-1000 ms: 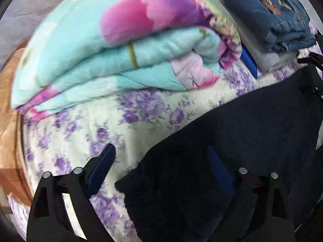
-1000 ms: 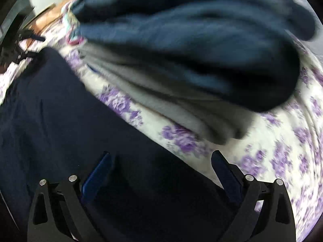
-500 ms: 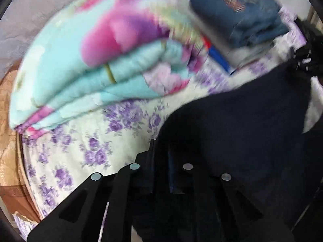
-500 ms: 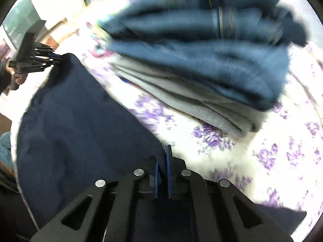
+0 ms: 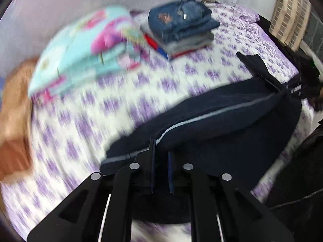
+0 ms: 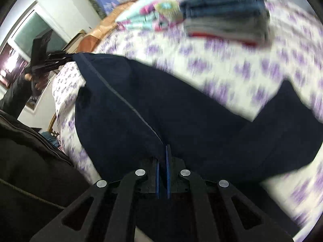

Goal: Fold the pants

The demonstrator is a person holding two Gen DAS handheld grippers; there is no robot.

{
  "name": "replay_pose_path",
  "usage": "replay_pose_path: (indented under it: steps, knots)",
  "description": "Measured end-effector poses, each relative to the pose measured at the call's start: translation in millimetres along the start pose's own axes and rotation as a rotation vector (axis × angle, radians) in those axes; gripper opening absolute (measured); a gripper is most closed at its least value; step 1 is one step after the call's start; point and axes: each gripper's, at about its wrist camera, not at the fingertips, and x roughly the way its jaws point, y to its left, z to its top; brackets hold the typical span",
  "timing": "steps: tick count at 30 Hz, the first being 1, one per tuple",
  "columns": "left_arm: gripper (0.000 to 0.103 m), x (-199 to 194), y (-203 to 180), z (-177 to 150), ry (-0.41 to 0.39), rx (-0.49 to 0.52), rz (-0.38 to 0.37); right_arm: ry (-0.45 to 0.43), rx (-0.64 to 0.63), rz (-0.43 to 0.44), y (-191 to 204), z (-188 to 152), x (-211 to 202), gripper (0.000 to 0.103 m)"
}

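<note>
Far left on the bed (image 5: 181, 84): a folded floral quilt (image 5: 84, 48), blurred. Right of it, far centre: a stack of folded clothes (image 5: 181, 26) topped with denim.

Near centre to right: the dark navy pants (image 5: 222, 121), with a pale side stripe, are raised off the floral sheet and slung between the two tools. The left gripper (image 5: 160, 161) has its jaws together, clamped on the pants at the near left end by the stripe. The right gripper (image 6: 162, 165) likewise has its jaws closed on the pants fabric at the stripe; in the left view it appears at the far right end of the garment. One section of cloth trails loose toward the far right.

Risks, as judged: both holds take only a thin pinch of fabric, so a quick swing could pull an edge free. The loose trailing section may land creased or off-line, spoiling the fold. The carry path runs near the clothes stack, which could be brushed and disturbed.
</note>
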Motion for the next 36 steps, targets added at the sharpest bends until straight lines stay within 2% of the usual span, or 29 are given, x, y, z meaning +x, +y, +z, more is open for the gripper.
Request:
replay_pose_path:
  steps: [2,5,6,8,9,10,12,15,17,21,24,26,30,35,36]
  knots:
    - [0.01,10,-2,-28,0.044,-0.046,-0.005,0.014,0.046,0.007,-1,-15,16,0.007]
    - [0.014,34,0,-59,0.083,-0.115,-0.025,0.031,0.079,-0.05,5,-34,39,0.013]
    - [0.015,40,0,-67,0.098,-0.139,-0.027,0.031,0.092,-0.066,6,-38,44,0.017]
    - [0.018,45,1,-76,0.113,-0.163,-0.016,0.039,0.092,-0.068,11,-41,47,0.034]
    - [0.029,44,1,-79,0.117,-0.173,-0.004,0.039,0.085,-0.069,14,-40,45,0.052]
    - [0.05,42,2,-81,0.123,-0.183,0.011,0.04,0.064,-0.078,22,-38,41,0.065]
    - [0.069,32,5,-86,0.108,-0.21,0.035,0.022,0.013,-0.105,35,-34,32,0.068]
    - [0.074,12,17,-92,0.058,-0.295,0.011,-0.042,0.003,-0.148,40,-25,14,0.07]
    - [0.082,7,29,-93,0.062,-0.41,0.0,-0.115,0.046,-0.212,35,-14,-1,0.077]
    - [0.083,19,43,-92,0.14,-0.596,-0.048,-0.239,0.19,-0.321,18,0,-21,0.081]
    - [0.081,29,48,-88,0.167,-0.711,-0.097,-0.307,0.276,-0.343,9,7,-28,0.084]
    - [0.077,36,48,-84,0.172,-0.756,-0.129,-0.324,0.289,-0.339,6,7,-31,0.084]
    - [0.062,60,48,-79,0.234,-0.825,-0.148,-0.342,0.286,-0.328,4,3,-37,0.084]
    - [0.045,83,66,-78,0.268,-0.973,-0.184,-0.328,0.288,-0.319,-1,-5,-37,0.085]
    - [0.037,84,69,-78,0.271,-1.0,-0.182,-0.32,0.286,-0.315,-1,-6,-36,0.085]
